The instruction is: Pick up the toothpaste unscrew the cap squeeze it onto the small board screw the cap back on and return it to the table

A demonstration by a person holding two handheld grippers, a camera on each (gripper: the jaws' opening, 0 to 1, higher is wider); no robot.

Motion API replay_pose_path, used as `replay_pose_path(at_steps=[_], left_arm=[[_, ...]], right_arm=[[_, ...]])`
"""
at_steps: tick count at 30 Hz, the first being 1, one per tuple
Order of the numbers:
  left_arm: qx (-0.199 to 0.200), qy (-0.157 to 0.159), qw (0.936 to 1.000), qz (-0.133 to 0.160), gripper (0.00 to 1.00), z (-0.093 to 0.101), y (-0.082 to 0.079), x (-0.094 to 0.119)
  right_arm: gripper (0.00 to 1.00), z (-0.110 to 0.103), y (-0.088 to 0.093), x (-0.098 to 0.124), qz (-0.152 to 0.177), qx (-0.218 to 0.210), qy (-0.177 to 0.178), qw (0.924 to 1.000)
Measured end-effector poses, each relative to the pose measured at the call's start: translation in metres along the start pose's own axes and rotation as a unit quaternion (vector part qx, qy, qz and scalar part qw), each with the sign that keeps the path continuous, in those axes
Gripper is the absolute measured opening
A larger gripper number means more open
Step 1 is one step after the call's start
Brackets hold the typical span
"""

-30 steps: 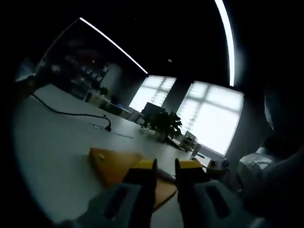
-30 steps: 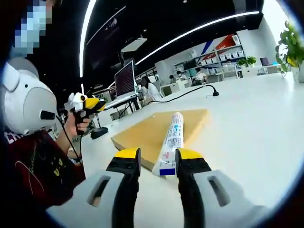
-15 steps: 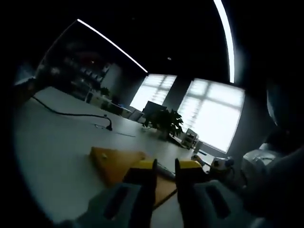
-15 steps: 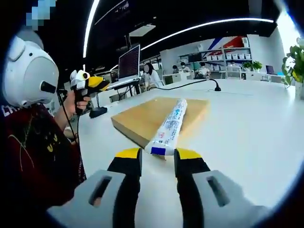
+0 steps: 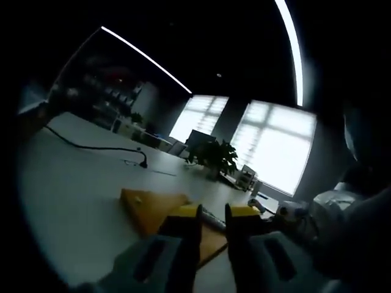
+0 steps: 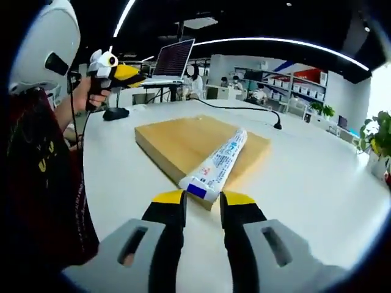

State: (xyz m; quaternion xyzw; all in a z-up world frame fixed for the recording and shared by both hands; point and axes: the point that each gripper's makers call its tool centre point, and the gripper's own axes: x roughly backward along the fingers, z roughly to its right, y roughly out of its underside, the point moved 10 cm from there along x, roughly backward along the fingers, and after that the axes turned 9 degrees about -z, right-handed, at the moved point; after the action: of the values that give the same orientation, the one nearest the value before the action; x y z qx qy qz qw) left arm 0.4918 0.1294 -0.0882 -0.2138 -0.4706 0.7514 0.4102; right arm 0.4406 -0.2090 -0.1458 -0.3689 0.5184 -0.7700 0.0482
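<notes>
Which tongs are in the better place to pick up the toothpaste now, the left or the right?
The right tongs. Their open jaws point straight at the flat end of the toothpaste, which lies on the wooden board. The left tongs are held up in the air, well away from the tube.

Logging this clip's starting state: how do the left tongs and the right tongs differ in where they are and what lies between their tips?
The right tongs sit low at the table, tips flanking the flat end of the toothpaste, which lies on the small board. The left tongs are raised off to the side in a hand, with nothing between the tips. Both are open, with yellow-capped tips.
</notes>
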Motion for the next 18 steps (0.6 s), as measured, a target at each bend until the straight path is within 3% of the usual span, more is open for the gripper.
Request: replay_pose_path(at_steps=[10, 18], left_arm=[[0.001, -0.001, 1.0000, -0.006, 0.15, -0.007, 0.000, 0.003], [0.003, -0.010, 0.9999, -0.011, 0.15, -0.010, 0.004, 0.006]], right_arm=[[0.25, -0.004, -0.005, -0.010, 0.011, -0.009, -0.013, 0.9998], [0.24, -0.002, -0.008, -0.015, 0.027, -0.052, -0.009, 0.9983]])
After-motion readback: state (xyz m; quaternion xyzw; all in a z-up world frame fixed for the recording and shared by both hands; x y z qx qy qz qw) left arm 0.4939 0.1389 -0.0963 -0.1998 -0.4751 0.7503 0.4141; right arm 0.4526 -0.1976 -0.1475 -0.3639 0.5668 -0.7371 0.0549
